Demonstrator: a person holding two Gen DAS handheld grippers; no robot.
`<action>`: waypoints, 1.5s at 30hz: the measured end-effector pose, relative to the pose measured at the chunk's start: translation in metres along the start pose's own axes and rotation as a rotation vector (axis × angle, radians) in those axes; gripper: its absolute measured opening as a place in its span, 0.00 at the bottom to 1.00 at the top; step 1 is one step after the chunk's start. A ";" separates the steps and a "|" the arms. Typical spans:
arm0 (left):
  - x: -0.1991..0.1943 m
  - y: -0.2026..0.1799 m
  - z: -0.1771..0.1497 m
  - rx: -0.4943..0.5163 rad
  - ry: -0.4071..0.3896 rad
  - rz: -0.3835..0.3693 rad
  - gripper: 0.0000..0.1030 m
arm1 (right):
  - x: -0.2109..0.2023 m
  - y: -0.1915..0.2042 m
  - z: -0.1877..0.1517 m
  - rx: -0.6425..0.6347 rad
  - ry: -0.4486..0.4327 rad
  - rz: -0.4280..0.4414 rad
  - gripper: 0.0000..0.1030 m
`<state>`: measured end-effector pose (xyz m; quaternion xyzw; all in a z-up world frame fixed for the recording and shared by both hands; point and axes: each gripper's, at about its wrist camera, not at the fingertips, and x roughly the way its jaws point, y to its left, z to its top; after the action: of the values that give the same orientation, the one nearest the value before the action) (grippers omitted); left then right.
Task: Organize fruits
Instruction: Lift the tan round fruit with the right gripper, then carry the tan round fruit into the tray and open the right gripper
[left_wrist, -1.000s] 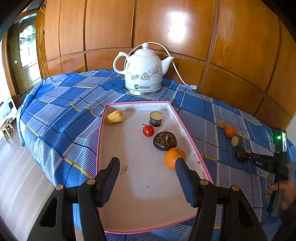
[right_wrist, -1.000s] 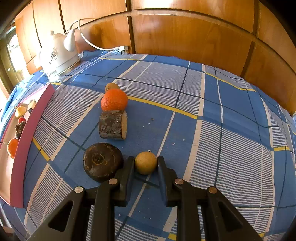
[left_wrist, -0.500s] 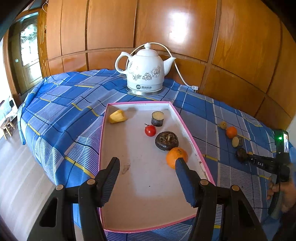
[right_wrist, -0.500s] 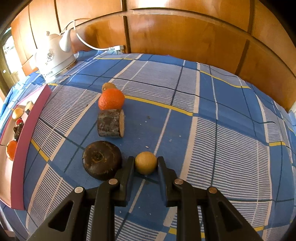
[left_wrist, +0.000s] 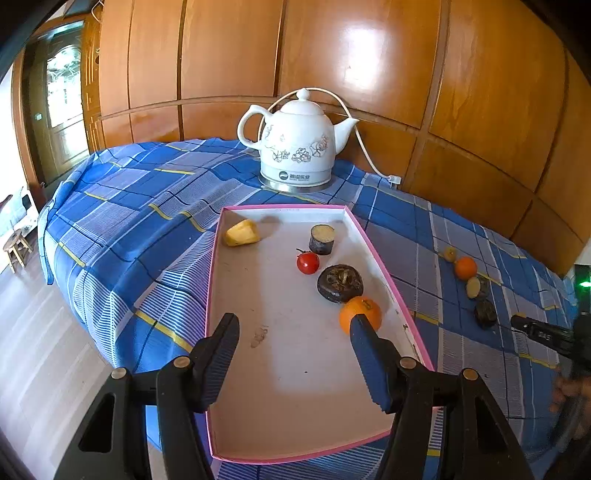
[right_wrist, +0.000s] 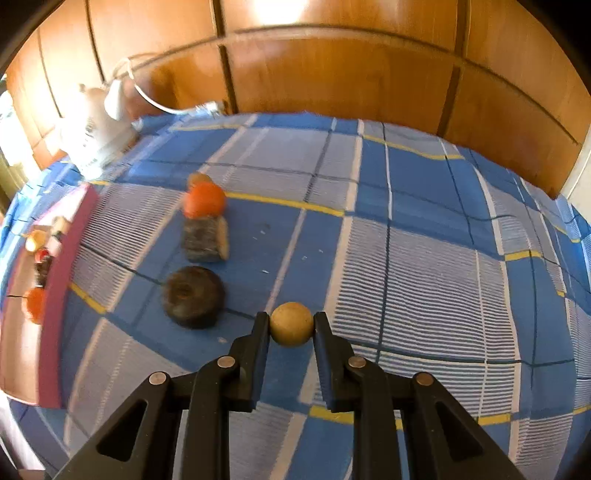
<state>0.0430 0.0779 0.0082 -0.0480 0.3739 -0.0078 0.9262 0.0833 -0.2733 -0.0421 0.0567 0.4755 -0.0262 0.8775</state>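
My right gripper (right_wrist: 291, 325) is shut on a small tan round fruit (right_wrist: 291, 323) and holds it a little above the blue checked cloth. Left of it on the cloth lie a dark round fruit (right_wrist: 194, 297), a brown cut cylinder piece (right_wrist: 205, 239), an orange (right_wrist: 204, 199) and a small brownish fruit (right_wrist: 198, 179). My left gripper (left_wrist: 291, 328) hangs open over the pink-rimmed tray (left_wrist: 213, 295), nothing between its fingers. In the tray lie a yellow piece (left_wrist: 242, 233), a cylinder piece (left_wrist: 322, 239), a cherry tomato (left_wrist: 307, 262), a dark fruit (left_wrist: 340, 282) and an orange (left_wrist: 360, 314).
A white electric kettle (left_wrist: 297, 147) with its cord stands behind the tray against the wood-panelled wall. The table's left edge drops to a pale floor with a small stool (left_wrist: 16, 247). The right gripper and the person's hand (left_wrist: 569, 391) show at the far right of the left wrist view.
My right gripper has lifted with the tan fruit in it; the other fruits on the cloth now lie farther off and the view is blurred. The left gripper has stayed put.
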 end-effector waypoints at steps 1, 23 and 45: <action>0.000 0.001 0.000 -0.003 0.000 0.002 0.61 | -0.006 0.005 0.000 -0.012 -0.013 0.016 0.23; 0.001 0.026 -0.002 -0.067 -0.006 0.045 0.61 | -0.039 0.187 -0.013 -0.419 0.004 0.417 0.23; 0.005 0.029 -0.008 -0.060 0.007 0.057 0.61 | -0.008 0.216 -0.023 -0.471 0.068 0.369 0.28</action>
<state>0.0402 0.1055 -0.0039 -0.0650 0.3783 0.0294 0.9229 0.0819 -0.0558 -0.0315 -0.0621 0.4791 0.2469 0.8400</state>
